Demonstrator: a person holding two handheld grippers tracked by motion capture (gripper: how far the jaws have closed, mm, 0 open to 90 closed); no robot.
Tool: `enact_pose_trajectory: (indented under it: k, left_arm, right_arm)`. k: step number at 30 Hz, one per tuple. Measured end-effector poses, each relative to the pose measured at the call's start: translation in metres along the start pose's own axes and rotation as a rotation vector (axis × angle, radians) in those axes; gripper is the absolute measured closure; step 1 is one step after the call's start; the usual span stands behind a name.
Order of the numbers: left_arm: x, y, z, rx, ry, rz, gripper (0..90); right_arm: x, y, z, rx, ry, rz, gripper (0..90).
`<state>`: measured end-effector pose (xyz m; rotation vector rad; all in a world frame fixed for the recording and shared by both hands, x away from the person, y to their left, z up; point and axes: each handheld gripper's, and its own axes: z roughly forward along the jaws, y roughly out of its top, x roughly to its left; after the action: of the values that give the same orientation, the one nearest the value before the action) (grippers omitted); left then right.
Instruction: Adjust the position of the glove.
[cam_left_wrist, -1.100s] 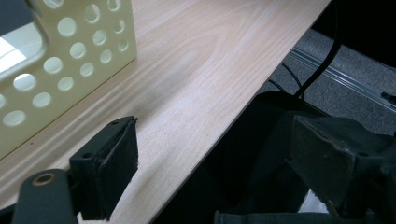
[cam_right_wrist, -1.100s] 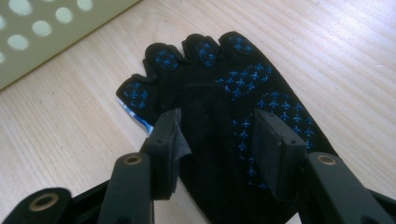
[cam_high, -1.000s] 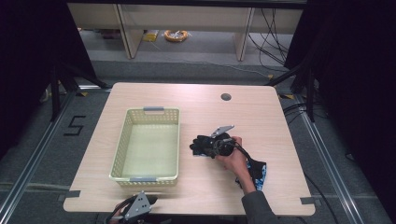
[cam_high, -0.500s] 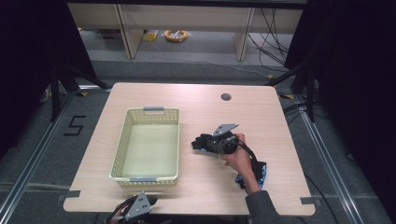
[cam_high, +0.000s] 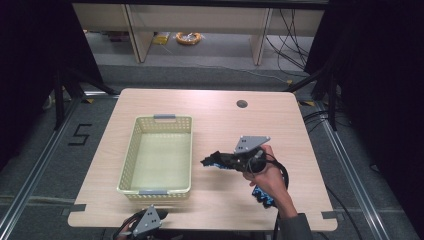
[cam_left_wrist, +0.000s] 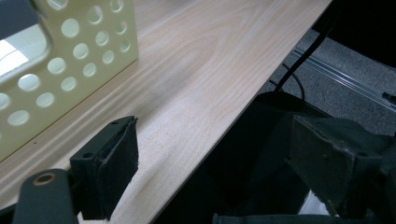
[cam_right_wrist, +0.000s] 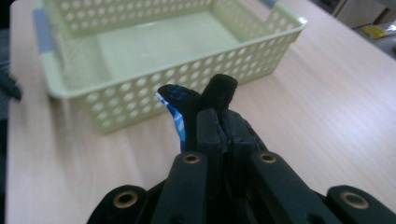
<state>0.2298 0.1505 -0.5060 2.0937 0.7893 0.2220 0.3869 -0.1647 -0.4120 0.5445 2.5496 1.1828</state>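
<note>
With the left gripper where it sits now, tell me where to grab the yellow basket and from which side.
Take the basket by its near short wall, at the grey handle, probably coming in from the near edge of the table. That thin, upright, perforated wall should fit between the jaws, one inside and one outside. The left gripper is open and already faces that end.

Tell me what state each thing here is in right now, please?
Basket: upright on the table, empty.
Right gripper: shut on a black and blue piece of cloth, held above the table beside the basket.
Second piece of cloth: lying on the table under the right hand.
Left gripper: open, nothing between its jaws, at the near table edge.
Table: level.
</note>
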Motion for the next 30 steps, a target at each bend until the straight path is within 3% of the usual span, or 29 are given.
enact_pose_trajectory:
  k: [1, 3, 5, 8, 10, 11, 12, 14, 15, 17, 18, 19, 20, 22, 23, 24, 25, 26, 28, 30]
  left_arm:
    - [0.000, 0.000, 0.000, 0.000, 0.000, 0.000, 15.5]
    - [0.001, 0.000, -0.001, 0.006, -0.001, 0.040, 15.5]
    - [0.001, 0.001, 0.000, 0.004, 0.002, 0.039, 15.5]
    - [-0.002, 0.000, 0.001, 0.003, -0.019, 0.002, 15.6]
    - [0.001, 0.001, 0.000, 0.014, 0.000, 0.057, 15.6]
    - [0.001, 0.001, 0.000, 0.014, 0.000, 0.057, 15.6]
    - [-0.001, 0.001, 0.001, 0.008, 0.009, 0.020, 15.7]
    - [0.000, 0.001, 0.000, 0.015, -0.002, 0.026, 15.7]
    - [-0.003, -0.001, 0.002, -0.015, -0.006, -0.005, 15.6]
    - [-0.001, 0.000, 0.001, 0.009, 0.005, 0.021, 15.6]
    - [-0.001, 0.000, 0.001, 0.004, 0.002, 0.018, 15.6]
    - [-0.003, -0.001, 0.002, -0.022, -0.012, -0.009, 15.7]
    - [0.000, 0.000, 0.001, -0.002, 0.005, 0.052, 15.7]
    - [-0.003, 0.000, 0.001, -0.010, -0.011, 0.012, 15.6]
    - [-0.003, 0.000, 0.001, -0.010, -0.011, 0.012, 15.6]
    - [-0.003, 0.000, 0.001, -0.007, -0.010, 0.028, 15.7]
    - [-0.003, 0.000, 0.001, -0.007, -0.010, 0.028, 15.7]
    - [-0.002, -0.001, 0.000, 0.023, 0.000, 0.036, 15.7]
    - [-0.004, 0.000, 0.001, -0.002, -0.015, 0.003, 15.7]
    - [-0.004, -0.001, 0.002, -0.006, -0.007, 0.008, 15.7]
  right_arm:
    - [0.000, 0.000, 0.000, 0.000, 0.000, 0.000, 88.0]
    - [0.007, -0.013, -0.006, 0.019, 0.030, 0.006, 88.0]
    - [0.011, -0.022, -0.008, 0.030, 0.052, 0.018, 88.0]
    - [0.016, -0.030, -0.008, 0.038, 0.084, 0.006, 88.0]
    - [0.018, -0.032, -0.008, 0.028, 0.101, 0.014, 87.9]
    - [0.018, -0.032, -0.008, 0.028, 0.101, 0.014, 87.9]
    - [0.020, -0.033, -0.005, 0.036, 0.125, -0.004, 87.8]
    - [0.022, -0.035, -0.002, 0.051, 0.140, -0.013, 87.8]
    - [0.022, -0.037, 0.001, 0.056, 0.156, -0.039, 87.8]
    - [0.024, -0.043, 0.006, 0.086, 0.162, -0.018, 87.7]
    - [0.023, -0.047, 0.010, 0.109, 0.172, -0.032, 87.7]
    - [0.024, -0.051, 0.013, 0.141, 0.174, -0.018, 87.7]
    - [0.024, -0.055, 0.017, 0.151, 0.177, -0.025, 87.7]
    - [0.026, -0.061, 0.021, 0.192, 0.184, -0.025, 87.6]
    - [0.026, -0.064, 0.023, 0.209, 0.175, -0.039, 87.4]
    - [0.028, -0.067, 0.024, 0.235, 0.180, -0.016, 87.3]
    - [0.026, -0.069, 0.026, 0.228, 0.192, -0.050, 87.0]
    - [0.027, -0.072, 0.027, 0.234, 0.196, -0.023, 86.4]
    - [0.027, -0.075, 0.028, 0.231, 0.190, -0.030, 82.3]
    - [0.026, -0.077, 0.027, 0.222, 0.182, -0.031, 76.9]
